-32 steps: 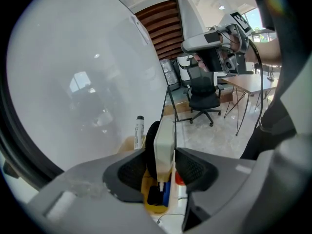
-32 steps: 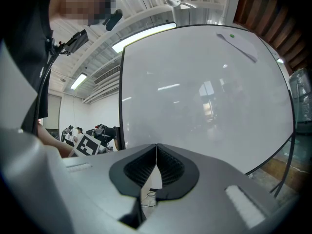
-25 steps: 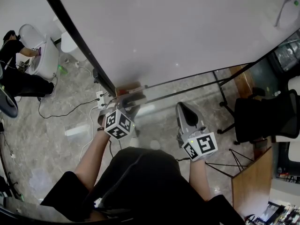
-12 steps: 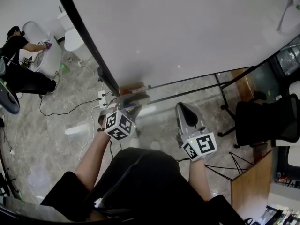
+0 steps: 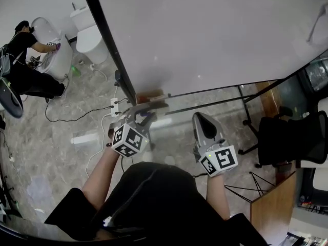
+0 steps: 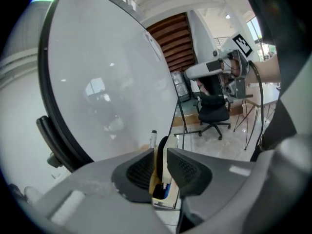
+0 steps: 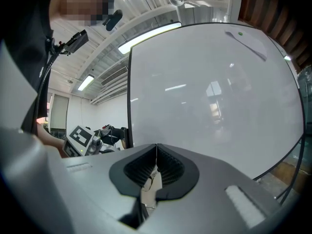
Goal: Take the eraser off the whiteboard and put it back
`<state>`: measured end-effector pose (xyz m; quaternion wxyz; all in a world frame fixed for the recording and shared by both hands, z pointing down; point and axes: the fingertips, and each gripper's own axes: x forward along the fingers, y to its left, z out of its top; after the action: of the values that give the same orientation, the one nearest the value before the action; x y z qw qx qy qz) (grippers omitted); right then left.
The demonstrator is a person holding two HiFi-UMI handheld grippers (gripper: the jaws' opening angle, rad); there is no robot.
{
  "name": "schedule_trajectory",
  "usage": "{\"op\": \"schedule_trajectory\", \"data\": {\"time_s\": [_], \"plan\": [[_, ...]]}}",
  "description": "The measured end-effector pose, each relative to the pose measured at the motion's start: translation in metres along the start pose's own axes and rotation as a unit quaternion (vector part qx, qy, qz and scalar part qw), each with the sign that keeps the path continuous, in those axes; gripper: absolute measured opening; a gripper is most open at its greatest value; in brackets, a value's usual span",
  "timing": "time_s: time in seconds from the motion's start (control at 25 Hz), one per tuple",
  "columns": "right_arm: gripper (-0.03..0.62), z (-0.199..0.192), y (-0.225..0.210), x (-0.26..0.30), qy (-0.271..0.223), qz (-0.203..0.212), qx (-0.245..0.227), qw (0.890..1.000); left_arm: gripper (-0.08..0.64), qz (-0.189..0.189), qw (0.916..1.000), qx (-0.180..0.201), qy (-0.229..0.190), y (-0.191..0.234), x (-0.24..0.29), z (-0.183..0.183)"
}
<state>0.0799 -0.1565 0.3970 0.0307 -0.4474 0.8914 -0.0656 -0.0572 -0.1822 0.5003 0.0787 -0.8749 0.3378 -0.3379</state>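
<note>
Left gripper: jaws have just closed in, pads on the eraser, to lift it.
Eraser: between my left jaws, near the whiteboard lower edge.
Right gripper: jaws together, empty; I hold it aside.

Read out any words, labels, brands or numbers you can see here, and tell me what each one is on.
No text can be read in any view.
Whiteboard: blank, no writing.
Left cube and right cube: black-and-white square patterns only, no letters.
Eraser: no print shows.
Cardboard box below it: any print is too blurred to read.
</note>
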Motion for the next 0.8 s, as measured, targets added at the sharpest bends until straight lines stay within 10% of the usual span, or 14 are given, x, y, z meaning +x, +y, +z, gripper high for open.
{"op": "schedule_trajectory", "data": {"time_s": [0.8], "plan": [[0.009, 0.004, 0.02, 0.006, 0.004, 0.034, -0.019, 0.999, 0.006, 0.067, 0.9879, -0.091, -0.106, 0.021, -0.06, 0.031]]}}
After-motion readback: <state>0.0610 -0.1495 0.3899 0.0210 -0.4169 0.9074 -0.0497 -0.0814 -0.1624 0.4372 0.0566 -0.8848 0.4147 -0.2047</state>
